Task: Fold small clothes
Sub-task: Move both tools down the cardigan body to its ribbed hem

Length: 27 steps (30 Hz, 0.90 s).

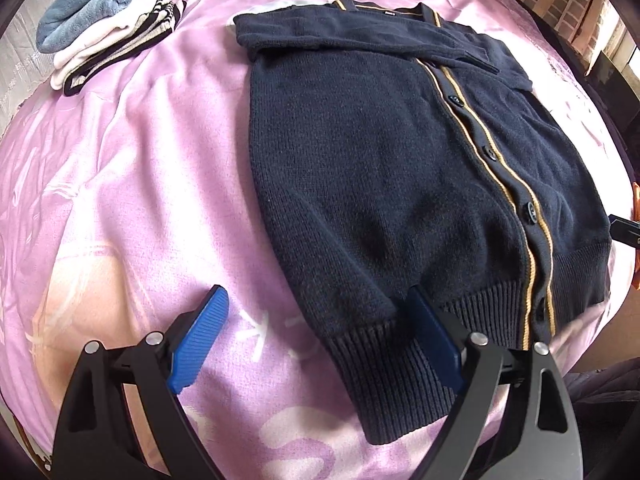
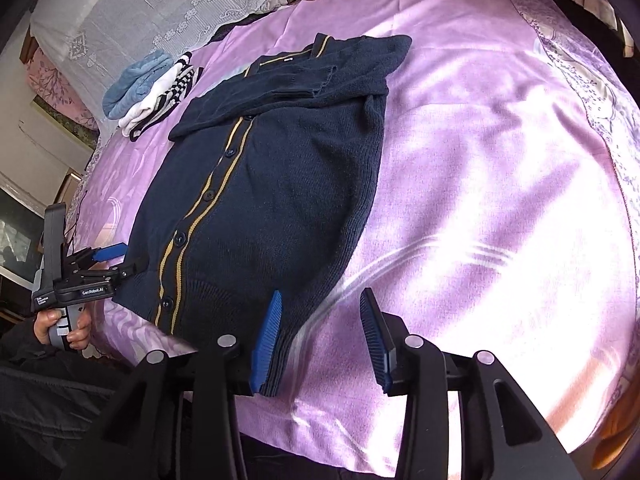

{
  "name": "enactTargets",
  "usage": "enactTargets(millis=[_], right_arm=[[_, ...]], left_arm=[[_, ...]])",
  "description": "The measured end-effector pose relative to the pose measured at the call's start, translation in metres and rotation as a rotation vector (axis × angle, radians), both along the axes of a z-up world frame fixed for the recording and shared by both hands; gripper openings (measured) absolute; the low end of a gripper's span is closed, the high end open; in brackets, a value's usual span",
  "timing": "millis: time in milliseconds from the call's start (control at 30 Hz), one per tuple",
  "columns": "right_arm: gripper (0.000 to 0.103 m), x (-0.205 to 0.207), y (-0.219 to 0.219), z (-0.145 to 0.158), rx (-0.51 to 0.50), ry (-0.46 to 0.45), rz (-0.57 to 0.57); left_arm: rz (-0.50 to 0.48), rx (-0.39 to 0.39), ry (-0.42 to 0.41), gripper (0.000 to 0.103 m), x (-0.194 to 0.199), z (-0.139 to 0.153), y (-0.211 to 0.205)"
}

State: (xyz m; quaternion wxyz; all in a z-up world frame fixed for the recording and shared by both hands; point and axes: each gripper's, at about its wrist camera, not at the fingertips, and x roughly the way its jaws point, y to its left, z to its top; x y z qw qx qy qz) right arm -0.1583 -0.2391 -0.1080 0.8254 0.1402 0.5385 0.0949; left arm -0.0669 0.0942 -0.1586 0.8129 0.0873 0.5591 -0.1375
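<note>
Navy cardigan (image 1: 380, 168) flat on the pink bedsheet (image 1: 140, 184), hem toward both grippers, each at a hem corner.

The cardigan's long axis runs straight away from the grippers, collar far, ribbed hem (image 1: 400, 360) near; the left gripper (image 1: 316, 344) stands spread, its right finger over the hem's left corner, its left finger on bare sheet; the right gripper (image 2: 320, 344) is likewise spread at the opposite corner, its left finger at the rib's edge; neither pinches anything yet, so a hem-to-collar fold seems next; the knit is thick and matte, with a mustard-striped button placket (image 1: 492, 168) and both sleeves crossed over the chest; the sheet is glossy and slippery-looking; a stack of folded clothes (image 1: 108, 32) sits far left.
</note>
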Motion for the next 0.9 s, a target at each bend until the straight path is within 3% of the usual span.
enactTargets(millis=[400, 567, 800, 900], right_arm=[[0.041, -0.005, 0.027, -0.008, 0.027, 0.003, 0.061], [0.041, -0.008, 0.029, -0.011, 0.049, 0.014, 0.071], [0.041, -0.010, 0.037, -0.017, 0.064, 0.029, 0.096], [0.036, -0.011, 0.042, -0.020, 0.068, 0.034, 0.110]], left_arm=[[-0.044, -0.081, 0.016, 0.085, -0.009, -0.001, 0.001], [-0.047, -0.127, 0.019, 0.071, -0.012, 0.000, 0.009], [-0.060, -0.169, 0.032, 0.060, -0.014, -0.001, 0.011], [-0.073, -0.168, 0.031, 0.054, -0.014, 0.000, 0.007]])
